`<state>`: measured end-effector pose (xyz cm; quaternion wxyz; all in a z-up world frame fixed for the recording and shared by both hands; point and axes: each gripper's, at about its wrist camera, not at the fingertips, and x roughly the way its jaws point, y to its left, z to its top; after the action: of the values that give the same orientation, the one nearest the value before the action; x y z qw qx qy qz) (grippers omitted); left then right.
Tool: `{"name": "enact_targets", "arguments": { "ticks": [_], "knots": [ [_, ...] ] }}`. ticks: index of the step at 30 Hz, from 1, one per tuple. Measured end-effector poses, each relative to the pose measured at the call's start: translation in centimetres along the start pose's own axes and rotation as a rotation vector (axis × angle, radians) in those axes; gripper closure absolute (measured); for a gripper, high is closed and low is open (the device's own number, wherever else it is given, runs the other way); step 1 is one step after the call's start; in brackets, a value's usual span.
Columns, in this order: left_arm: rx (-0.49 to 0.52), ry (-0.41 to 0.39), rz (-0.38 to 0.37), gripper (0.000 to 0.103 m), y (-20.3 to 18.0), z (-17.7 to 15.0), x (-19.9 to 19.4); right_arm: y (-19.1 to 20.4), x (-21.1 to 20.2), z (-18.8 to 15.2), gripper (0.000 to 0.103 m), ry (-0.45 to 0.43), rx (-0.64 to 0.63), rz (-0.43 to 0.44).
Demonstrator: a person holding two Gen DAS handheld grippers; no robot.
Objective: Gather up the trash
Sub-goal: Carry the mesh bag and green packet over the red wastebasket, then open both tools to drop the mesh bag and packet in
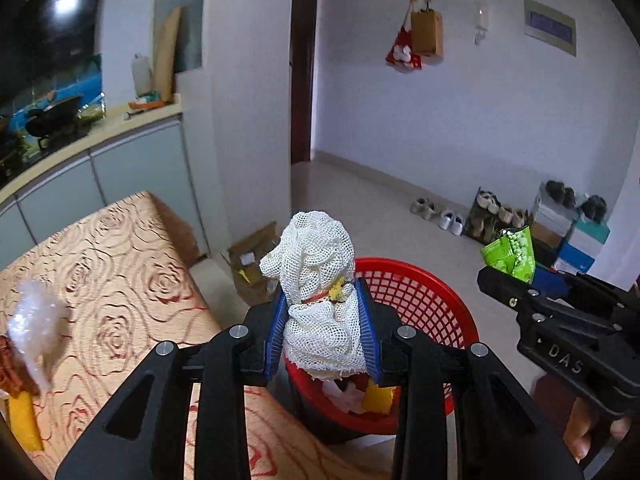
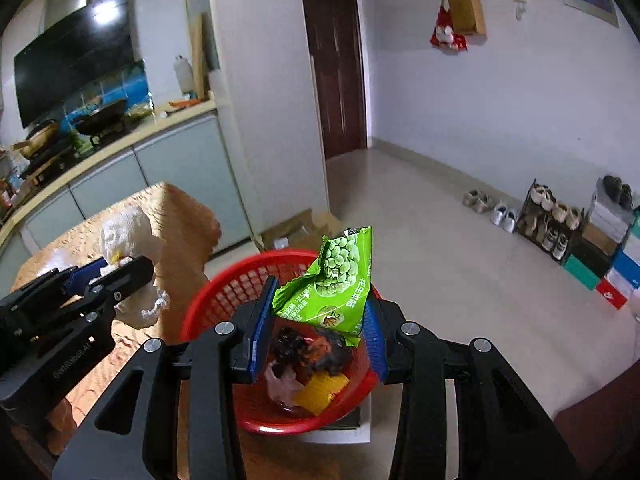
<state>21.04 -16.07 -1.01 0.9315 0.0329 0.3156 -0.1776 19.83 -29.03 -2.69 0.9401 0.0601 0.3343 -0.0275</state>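
Poised over the red basket (image 2: pixel 224 292) for dropping, the left hand-held gripper (image 1: pixel 322 320) pinches white foam netting (image 1: pixel 316 264), the right hand-held gripper (image 2: pixel 316 320) a green pea-snack bag (image 2: pixel 336 280).

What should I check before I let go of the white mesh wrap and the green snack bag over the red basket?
1. Left claw grips white foam mesh wrap: ok.
2. Right claw grips green pea snack bag: ok.
3. Red plastic mesh basket sits below the snack bag: ok.
4. Mesh wrap lined up over the basket opening: ok in the left wrist view, near its rim.
5. Room left in the basket above the yellow and dark scraps: ok.
6. Clear plastic wrap still on the patterned tablecloth: not ok, trash remains.
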Motion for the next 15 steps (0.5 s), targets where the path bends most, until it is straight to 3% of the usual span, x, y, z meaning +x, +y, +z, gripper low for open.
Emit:
{"name": "enact_targets", "arguments": {
  "ticks": [8,15],
  "knots": [
    [0.001,0.122,-0.039,0.071,0.0,-0.6,4.8,-0.7,4.2,-0.7,0.064,0.104,0.001,-0.011],
    [0.008,0.164,-0.058,0.070,0.2,-1.0,6.8,-0.8,6.9,-1.4,0.064,0.166,-0.010,-0.001]
  ]
}}
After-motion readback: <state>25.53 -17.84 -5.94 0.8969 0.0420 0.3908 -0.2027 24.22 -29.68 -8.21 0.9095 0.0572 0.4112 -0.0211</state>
